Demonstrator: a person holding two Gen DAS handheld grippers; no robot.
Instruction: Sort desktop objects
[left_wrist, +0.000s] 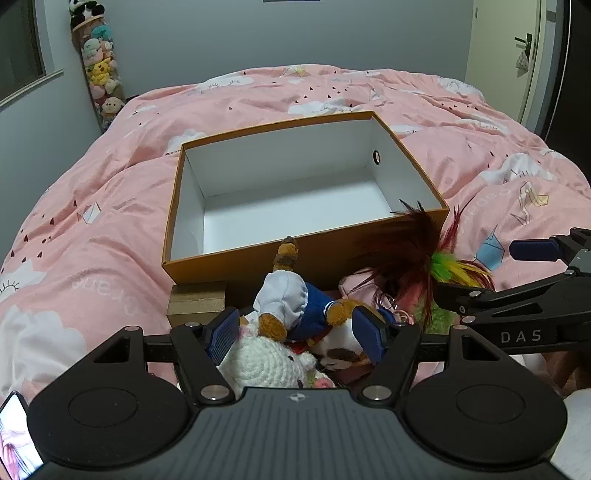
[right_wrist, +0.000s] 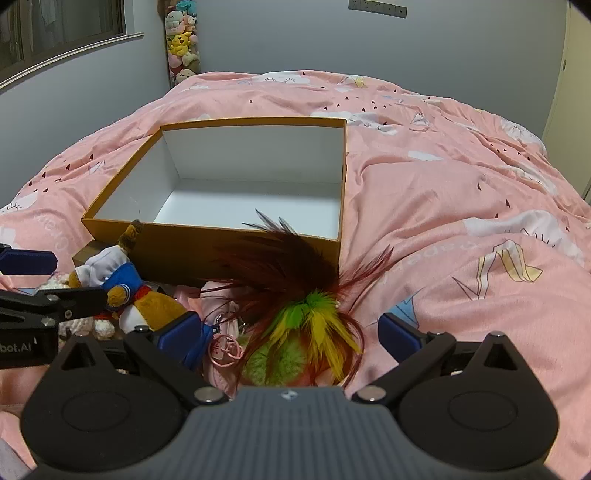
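An orange box (left_wrist: 173, 206) (right_wrist: 236, 251) with a white inside stands empty on the bed. In front of it lie a brown plush in a blue and white outfit (left_wrist: 295, 306) (right_wrist: 118, 273), a white crocheted toy (left_wrist: 262, 362), a small gold box (left_wrist: 197, 301) and a red, green and yellow feather toy (left_wrist: 424, 258) (right_wrist: 310, 314). My left gripper (left_wrist: 295, 336) is open, its blue pads on either side of the plush without pressing on it. My right gripper (right_wrist: 291, 338) stands wide open around the feather toy, above a pink item with a ring (right_wrist: 225, 349).
A pink patterned duvet (left_wrist: 92, 221) (right_wrist: 461, 221) covers the whole bed. A tall column of plush toys (left_wrist: 99, 70) stands in the far left corner by the grey wall. A door (left_wrist: 517, 55) is at the far right. A lit phone (left_wrist: 14, 439) lies at the lower left.
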